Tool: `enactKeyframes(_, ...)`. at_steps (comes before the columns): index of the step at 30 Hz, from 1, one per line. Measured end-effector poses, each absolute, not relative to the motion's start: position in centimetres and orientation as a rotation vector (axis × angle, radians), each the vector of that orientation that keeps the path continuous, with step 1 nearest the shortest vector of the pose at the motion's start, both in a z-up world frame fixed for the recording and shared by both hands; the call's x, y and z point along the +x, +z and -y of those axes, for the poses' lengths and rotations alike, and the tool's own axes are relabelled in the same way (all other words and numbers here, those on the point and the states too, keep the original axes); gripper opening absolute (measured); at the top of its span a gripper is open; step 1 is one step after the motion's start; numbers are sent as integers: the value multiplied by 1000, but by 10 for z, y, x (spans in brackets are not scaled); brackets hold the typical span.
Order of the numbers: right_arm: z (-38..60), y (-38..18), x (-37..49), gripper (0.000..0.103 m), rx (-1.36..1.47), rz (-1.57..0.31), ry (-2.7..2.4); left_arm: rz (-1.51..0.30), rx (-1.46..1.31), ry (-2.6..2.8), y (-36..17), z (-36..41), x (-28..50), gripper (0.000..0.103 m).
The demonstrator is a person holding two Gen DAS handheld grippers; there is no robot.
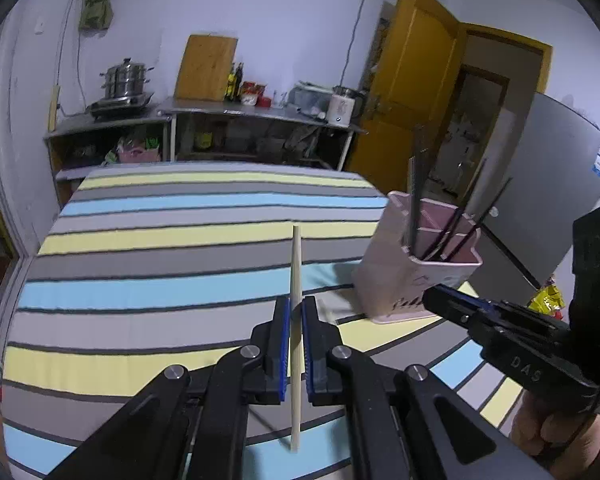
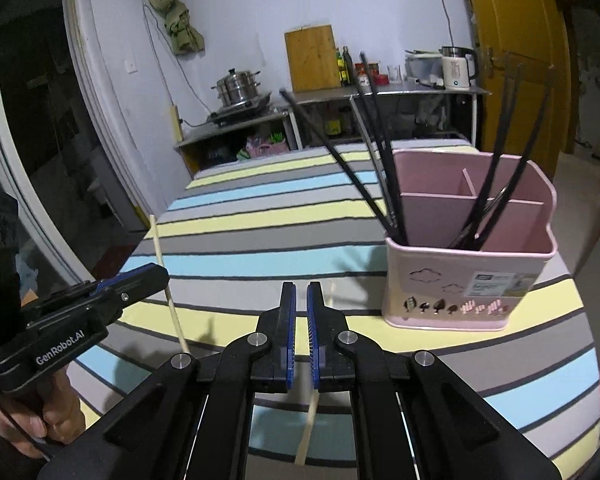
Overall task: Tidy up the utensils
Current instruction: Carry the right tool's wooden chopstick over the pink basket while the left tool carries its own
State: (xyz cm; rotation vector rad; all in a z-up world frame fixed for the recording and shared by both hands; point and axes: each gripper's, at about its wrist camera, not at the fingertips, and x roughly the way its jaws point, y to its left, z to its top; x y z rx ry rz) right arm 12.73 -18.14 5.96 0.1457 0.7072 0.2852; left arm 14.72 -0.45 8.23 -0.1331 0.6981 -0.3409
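Note:
My left gripper (image 1: 295, 307) is shut on a pale wooden chopstick (image 1: 296, 280) and holds it above the striped table, pointing away; it also shows in the right wrist view (image 2: 162, 256). My right gripper (image 2: 301, 294) is shut on another pale chopstick (image 2: 307, 428), whose lower end shows below the jaws. A pink divided utensil holder (image 2: 466, 276) stands on the table to the right, in front of the right gripper. It holds several black chopsticks (image 2: 384, 160) leaning in its compartments. In the left wrist view the holder (image 1: 412, 276) is to the right.
The table has a striped cloth (image 1: 172, 272) in yellow, blue and grey. Behind it stands a metal counter (image 1: 256, 110) with a steel pot (image 1: 126, 80), a wooden board (image 1: 206, 68), bottles and a white kettle (image 2: 456, 68). A yellow door (image 1: 412, 80) is at the right.

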Motion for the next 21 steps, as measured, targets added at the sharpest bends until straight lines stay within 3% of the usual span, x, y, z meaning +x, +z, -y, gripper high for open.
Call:
enactKeyframes(11,185,51,125,6,163,-736,296,-696,-155,-328,89,-2,141,5)
enactKeyframes(21,174,10,155,11,135,-827,302,-667,-195,-322,98,-22,140,5)
